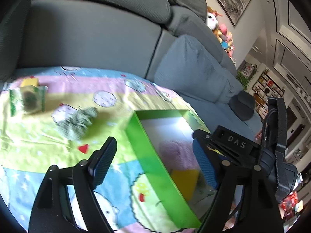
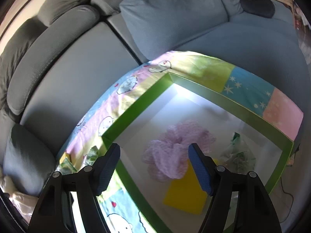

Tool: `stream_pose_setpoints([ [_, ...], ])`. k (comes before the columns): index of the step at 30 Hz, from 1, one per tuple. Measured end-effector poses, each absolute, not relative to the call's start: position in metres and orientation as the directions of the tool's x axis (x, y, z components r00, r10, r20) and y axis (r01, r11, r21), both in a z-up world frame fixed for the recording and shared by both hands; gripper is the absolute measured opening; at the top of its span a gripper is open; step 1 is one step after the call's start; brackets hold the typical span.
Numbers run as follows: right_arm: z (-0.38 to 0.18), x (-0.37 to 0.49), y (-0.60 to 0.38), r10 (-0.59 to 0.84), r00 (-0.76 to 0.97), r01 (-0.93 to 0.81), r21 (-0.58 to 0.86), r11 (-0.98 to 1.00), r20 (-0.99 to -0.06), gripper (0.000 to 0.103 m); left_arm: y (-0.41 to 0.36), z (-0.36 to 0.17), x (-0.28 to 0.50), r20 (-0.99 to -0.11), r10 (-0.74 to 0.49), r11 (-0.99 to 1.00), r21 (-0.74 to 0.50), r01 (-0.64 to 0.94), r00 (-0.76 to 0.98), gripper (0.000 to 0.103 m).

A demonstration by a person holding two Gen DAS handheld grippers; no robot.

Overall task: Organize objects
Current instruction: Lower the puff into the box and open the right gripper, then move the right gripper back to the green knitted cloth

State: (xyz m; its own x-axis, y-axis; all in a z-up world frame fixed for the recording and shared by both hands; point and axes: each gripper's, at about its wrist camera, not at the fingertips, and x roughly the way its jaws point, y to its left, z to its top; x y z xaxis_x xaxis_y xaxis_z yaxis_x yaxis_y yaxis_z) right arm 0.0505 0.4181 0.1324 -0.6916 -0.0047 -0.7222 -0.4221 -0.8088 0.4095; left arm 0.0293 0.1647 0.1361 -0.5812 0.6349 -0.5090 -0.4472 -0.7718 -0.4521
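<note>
Both wrist cams look down over the green box point(image 1: 147, 155) point(image 2: 136, 104) from close up; left one sits further left, catching more blanket point(image 1: 48, 141) point(image 2: 250, 89).

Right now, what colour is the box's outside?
Bright green box, white inside; the right wrist view shows it best.

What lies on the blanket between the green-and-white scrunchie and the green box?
Nothing: in the left wrist view, only bare patterned blanket separates the scrunchie from the box.

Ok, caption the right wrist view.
Open right gripper above green box holding pink scrunchie and yellow sponge.
</note>
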Motion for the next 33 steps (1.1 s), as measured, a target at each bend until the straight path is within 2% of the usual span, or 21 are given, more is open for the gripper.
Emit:
stream_pose_setpoints([
  [3,0.14,0.053,0.408,0.032,-0.702,-0.421,0.378,-0.825,-0.712,0.074,0.148,0.137,0.029,-0.496,0.613,-0.787,-0.452,-0.42,-0.615,0.084],
  [6,0.147,0.054,0.395,0.058,-0.712,-0.408,0.345,-0.845,-0.7,0.081,0.127,0.137,0.026,-0.493,0.596,-0.795,-0.472,-0.381,-0.634,0.087],
  [13,0.161,0.057,0.365,0.012,-0.756,-0.315,0.348,-0.883,-0.654,0.082,0.08,0.135,0.022,-0.504,0.527,-0.831,-0.475,-0.289,-0.684,0.088],
  [19,0.169,0.048,0.324,-0.171,-0.776,-0.114,0.402,-0.909,-0.607,0.083,0.045,0.124,0.018,-0.523,0.444,-0.862,-0.471,-0.188,-0.727,0.089],
  [25,0.17,0.033,0.283,-0.266,-0.776,0.03,0.387,-0.922,-0.572,0.083,0.021,0.115,0.01,-0.563,0.382,-0.883,-0.456,-0.109,-0.733,0.089],
  [33,0.139,0.0,0.257,-0.365,-0.721,0.054,0.478,-0.877,-0.589,0.083,0.0,0.093,-0.002,-0.636,0.32,-0.895,-0.446,-0.004,-0.703,0.089],
])
